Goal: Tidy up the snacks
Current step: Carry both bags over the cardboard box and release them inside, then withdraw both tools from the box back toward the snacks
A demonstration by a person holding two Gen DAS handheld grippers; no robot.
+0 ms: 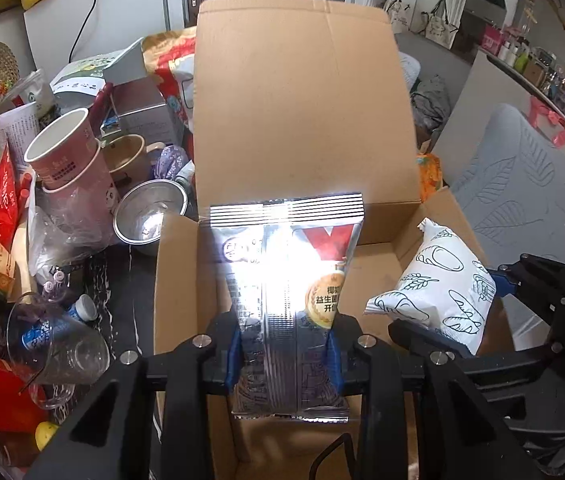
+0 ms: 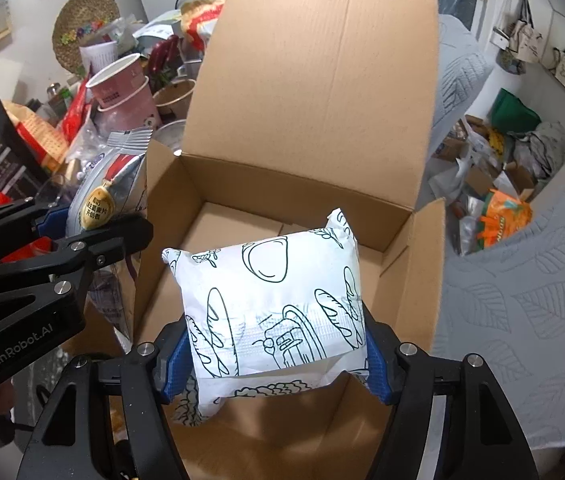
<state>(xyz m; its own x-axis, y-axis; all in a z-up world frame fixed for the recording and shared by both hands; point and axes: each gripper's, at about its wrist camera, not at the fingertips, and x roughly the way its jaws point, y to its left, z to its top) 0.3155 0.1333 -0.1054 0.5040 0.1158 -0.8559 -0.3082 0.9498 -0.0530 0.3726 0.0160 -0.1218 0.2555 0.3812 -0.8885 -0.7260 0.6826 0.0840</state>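
Left tongs [image 1: 285,354] grip a silver snack packet [image 1: 287,304] by its sides, upright over the near-left part of the open cardboard box [image 1: 302,120], so lowering it straight down before letting go should keep it inside the wall. Right tongs [image 2: 278,354] clamp a white bread-print packet [image 2: 270,308] above the box's bare floor [image 2: 238,224]; set it well right of the silver one.

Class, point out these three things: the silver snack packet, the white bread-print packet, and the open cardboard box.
silver snack packet [image 1: 282,308]: left wrist view, middle of its shiny face.
white bread-print packet [image 2: 274,304]: right wrist view, centre of its printed front.
cardboard box [image 2: 322,80]: right wrist view, its raised back flap.
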